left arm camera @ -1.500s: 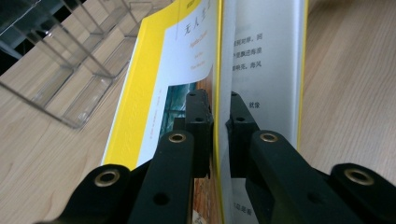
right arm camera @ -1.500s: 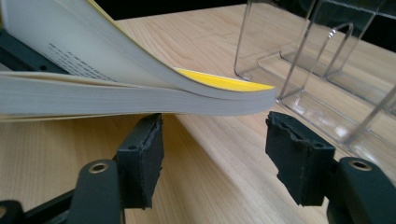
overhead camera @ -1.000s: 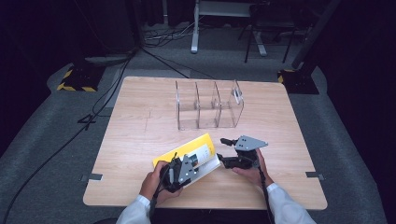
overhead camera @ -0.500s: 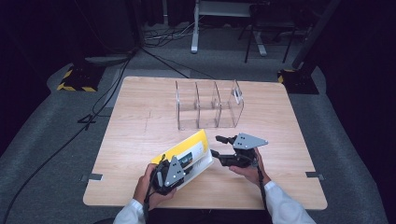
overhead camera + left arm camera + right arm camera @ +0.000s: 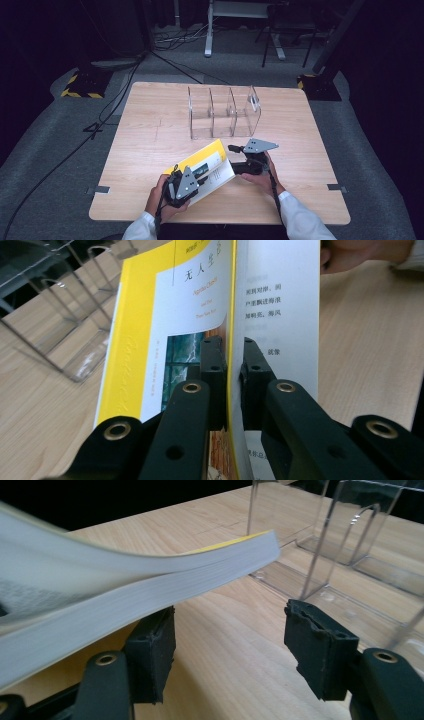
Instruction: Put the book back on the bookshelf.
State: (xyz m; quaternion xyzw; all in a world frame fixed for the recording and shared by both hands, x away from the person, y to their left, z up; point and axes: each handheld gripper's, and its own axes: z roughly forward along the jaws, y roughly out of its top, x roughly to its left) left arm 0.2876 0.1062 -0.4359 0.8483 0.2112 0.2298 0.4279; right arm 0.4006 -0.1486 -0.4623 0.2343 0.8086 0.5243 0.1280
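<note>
Under left gripper [image 5: 192,180], book [image 5: 212,162] corner hidden, clamped tight

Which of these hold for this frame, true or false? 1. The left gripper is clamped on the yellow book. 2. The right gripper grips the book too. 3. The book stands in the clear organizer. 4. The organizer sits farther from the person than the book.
1. True: the left gripper has its jaws closed on the cover of the yellow book near the spine.
2. False: the right gripper is open; the book's page edge hangs above its left pad, with bare table between the jaws.
3. False: the book is held near the table's front edge, and the clear organizer shows nothing in its compartments.
4. True: the organizer stands mid-table, beyond the book.
</note>
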